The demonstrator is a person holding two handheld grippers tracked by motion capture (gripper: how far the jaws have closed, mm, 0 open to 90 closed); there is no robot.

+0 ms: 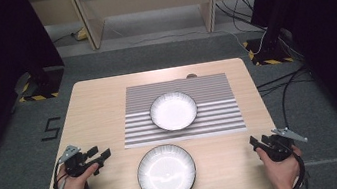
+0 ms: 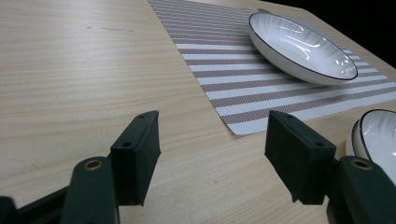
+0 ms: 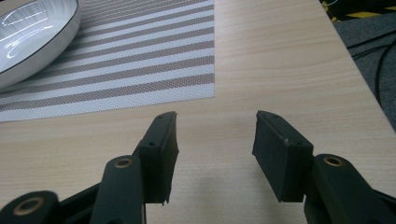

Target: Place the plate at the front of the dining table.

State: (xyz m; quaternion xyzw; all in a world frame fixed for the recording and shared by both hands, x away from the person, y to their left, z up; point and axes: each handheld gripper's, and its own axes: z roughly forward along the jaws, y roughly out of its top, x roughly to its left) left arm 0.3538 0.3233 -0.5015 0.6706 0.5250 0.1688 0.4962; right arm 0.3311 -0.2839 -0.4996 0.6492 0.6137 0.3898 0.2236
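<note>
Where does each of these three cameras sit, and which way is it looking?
High view: above the table's near side, looking forward and down; both forearms, left gripper, right gripper.
Left gripper view: rides that gripper, facing striped mat.
Right gripper view: rides that gripper, facing the mat.
All share the far plate.

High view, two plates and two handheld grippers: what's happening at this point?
A person sits at the table with a gripper in each hand. The left gripper and the right gripper both hang open over bare wood at the near corners, holding nothing. One white plate sits on the striped placemat; a second, dark-rimmed plate rests on the wood near the front edge, between the grippers. Neither plate is touched.
</note>
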